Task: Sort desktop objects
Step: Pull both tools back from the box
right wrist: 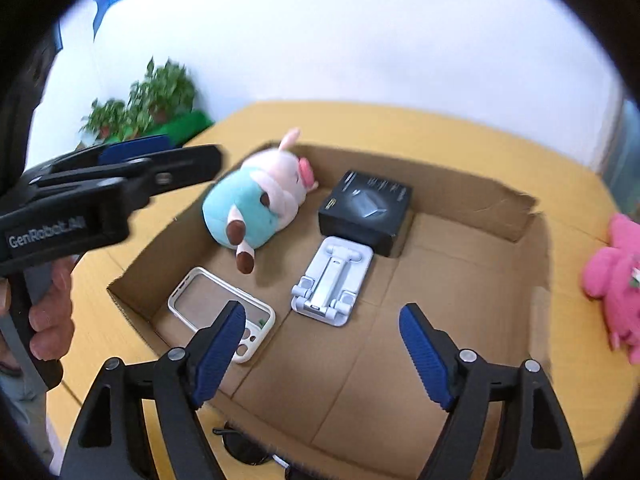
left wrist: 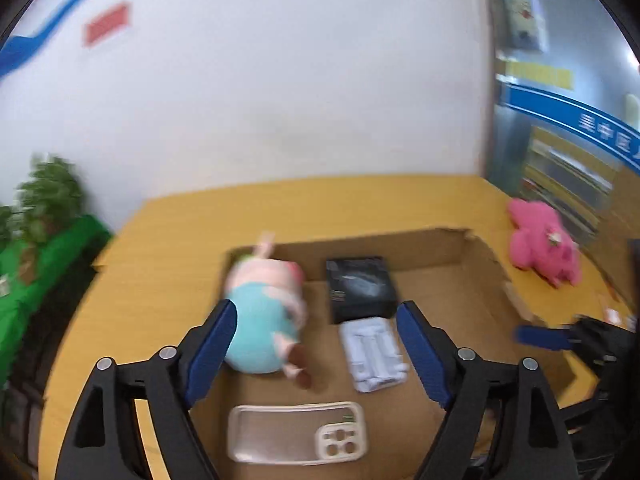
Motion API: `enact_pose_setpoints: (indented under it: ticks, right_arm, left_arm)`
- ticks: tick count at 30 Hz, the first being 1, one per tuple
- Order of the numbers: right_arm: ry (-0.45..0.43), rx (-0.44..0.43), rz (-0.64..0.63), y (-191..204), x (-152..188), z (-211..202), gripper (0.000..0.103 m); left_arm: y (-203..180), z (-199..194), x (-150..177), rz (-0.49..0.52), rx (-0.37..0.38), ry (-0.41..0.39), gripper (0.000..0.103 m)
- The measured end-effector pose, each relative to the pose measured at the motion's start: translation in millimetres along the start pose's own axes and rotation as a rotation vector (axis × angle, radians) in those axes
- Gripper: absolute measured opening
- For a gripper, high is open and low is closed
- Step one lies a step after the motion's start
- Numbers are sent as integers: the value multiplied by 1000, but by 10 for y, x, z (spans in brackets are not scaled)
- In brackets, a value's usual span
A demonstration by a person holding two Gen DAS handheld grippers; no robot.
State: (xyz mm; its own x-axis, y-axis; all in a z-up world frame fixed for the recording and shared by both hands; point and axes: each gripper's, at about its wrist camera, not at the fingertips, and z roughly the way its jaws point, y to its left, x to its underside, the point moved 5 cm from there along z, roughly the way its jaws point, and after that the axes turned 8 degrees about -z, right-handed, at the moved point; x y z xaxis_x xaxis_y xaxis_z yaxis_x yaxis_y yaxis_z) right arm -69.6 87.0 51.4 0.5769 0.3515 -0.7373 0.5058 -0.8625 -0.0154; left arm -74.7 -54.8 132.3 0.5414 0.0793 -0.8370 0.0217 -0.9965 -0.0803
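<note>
A shallow cardboard box [right wrist: 472, 196] sits on a yellow table. In it lie a pig plush in a teal outfit [left wrist: 262, 312] [right wrist: 256, 204], a black box [left wrist: 360, 286] [right wrist: 366, 208], a white folding phone stand [left wrist: 374, 354] [right wrist: 332, 284] and a clear phone case [left wrist: 298, 432] [right wrist: 216, 300]. A pink plush [left wrist: 544, 242] [right wrist: 618, 284] lies on the table right of the box. My left gripper [left wrist: 316, 344] is open and empty above the box. My right gripper [right wrist: 322, 348] is open and empty over the box's near half.
The left gripper's body [right wrist: 100, 188], held by a hand, fills the left of the right wrist view. Potted plants [right wrist: 140, 100] on a green stand are at the far left, against a white wall. Black sunglasses [right wrist: 244, 450] lie at the box's near edge.
</note>
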Motion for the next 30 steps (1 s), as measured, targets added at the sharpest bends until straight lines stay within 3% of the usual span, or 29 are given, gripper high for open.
enact_pose_setpoints:
  ticks: [2, 4, 8, 10, 14, 20, 30]
  right_arm:
    - [-108, 70, 43, -63, 183, -172, 81]
    - [-135, 118, 82, -141, 429, -241, 82]
    - [-56, 205, 129, -386, 796, -178, 82]
    - [-22, 244, 146, -464, 905, -200, 82]
    - [15, 214, 194, -589, 1087, -161, 82]
    - [8, 220, 151, -544, 1130, -99, 82]
    - [-59, 209, 113, -523, 1197, -188, 85]
  left_arm:
    - [102, -122, 158, -12, -67, -69, 91]
    - [167, -121, 355, 9, -78, -87, 91]
    - [297, 101, 694, -7, -133, -8, 91]
    - [340, 168, 824, -41, -116, 40, 91]
    - [245, 307, 1066, -44, -88, 99, 91]
    - [220, 341, 1336, -45, -76, 183, 91]
    - [210, 209, 1377, -22, -82, 128, 91]
